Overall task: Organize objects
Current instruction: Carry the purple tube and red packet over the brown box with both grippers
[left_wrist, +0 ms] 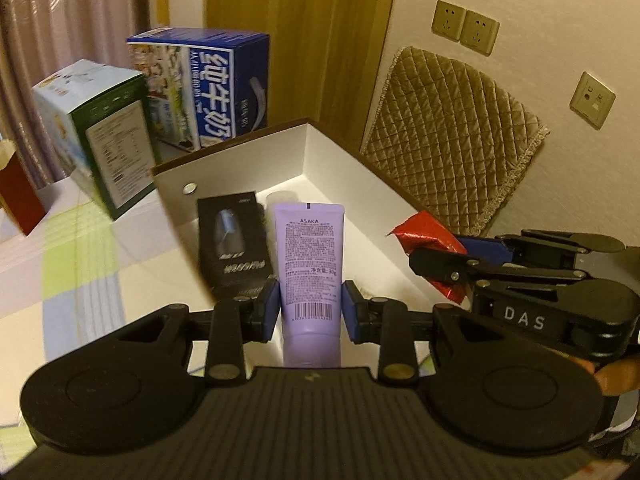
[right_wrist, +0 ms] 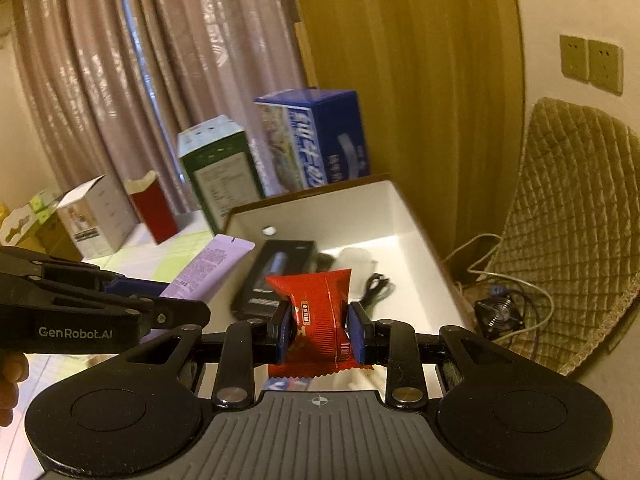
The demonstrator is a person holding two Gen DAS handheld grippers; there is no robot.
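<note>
White-walled open box [left_wrist: 320, 152] is the reference point. Already inside it lie a black carton [left_wrist: 234, 240] against the near-left wall and a dark coiled cable [right_wrist: 374, 286] on the floor. The left gripper [left_wrist: 310, 308] is clamped on a lilac tube [left_wrist: 310, 256], held above the box's near edge. The right gripper [right_wrist: 318, 330] is clamped on a red snack packet [right_wrist: 316, 312], likewise over the box. Judged remaining: lower and release both items.

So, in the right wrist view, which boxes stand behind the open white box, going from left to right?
White carton → red carton → green and white box → blue milk box, standing behind the open white box.
</note>
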